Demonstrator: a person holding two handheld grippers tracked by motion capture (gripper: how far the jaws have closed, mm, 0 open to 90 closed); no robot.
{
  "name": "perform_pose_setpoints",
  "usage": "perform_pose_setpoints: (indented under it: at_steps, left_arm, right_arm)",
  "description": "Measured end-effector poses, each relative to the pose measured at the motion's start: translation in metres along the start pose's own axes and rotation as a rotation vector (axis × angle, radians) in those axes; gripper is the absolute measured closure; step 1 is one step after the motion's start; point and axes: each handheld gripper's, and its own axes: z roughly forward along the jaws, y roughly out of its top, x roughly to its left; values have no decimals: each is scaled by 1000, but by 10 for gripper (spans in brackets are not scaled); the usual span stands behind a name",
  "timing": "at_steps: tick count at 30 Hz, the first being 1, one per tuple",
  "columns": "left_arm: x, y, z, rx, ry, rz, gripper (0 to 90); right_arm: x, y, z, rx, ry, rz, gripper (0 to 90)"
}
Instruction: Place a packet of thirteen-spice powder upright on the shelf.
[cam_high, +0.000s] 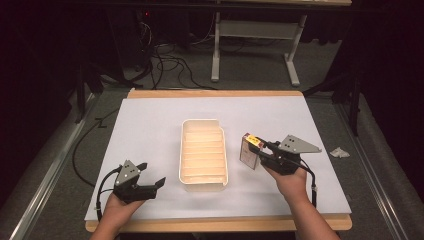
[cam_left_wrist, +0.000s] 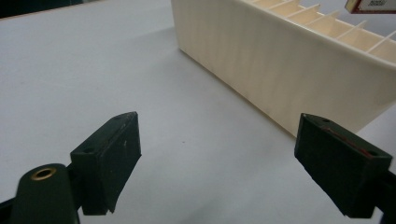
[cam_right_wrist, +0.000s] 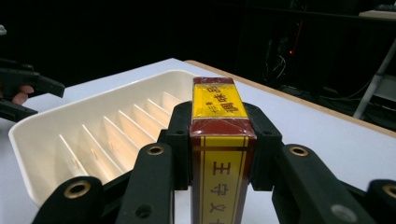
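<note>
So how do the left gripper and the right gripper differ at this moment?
The left gripper stands open with nothing between its jaws; the right gripper is clamped on a red and yellow box. The left one sits low by the cream tray's near corner; the right one holds its box beside the tray's opposite side. Both are black and hand-held.

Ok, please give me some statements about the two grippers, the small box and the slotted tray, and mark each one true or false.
1. The right gripper is shut on the red and yellow box. True.
2. The box already sits in a slot of the cream tray. False: it is held beside the tray, on its right in the high view.
3. The left gripper holds nothing and its jaws stand apart. True.
4. Some slots of the tray hold boxes. False: the slots that show are empty.
5. The tray rests on the white table cover. True.
</note>
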Motion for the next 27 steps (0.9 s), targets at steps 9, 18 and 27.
perform_pose_setpoints:
  at_steps: [9,18,27]
  left_arm:
    - [0,0,0,-1,1,0,152]
    - [0,0,0,-2,2,0,153]
    - [0,-1,0,-2,0,-3,152]
  right_arm:
    - [0,13,7,-23,9,-9,684]
    - [0,17,16,-34,25,-8,684]
    - [-3,20,28,-41,40,-20,684]
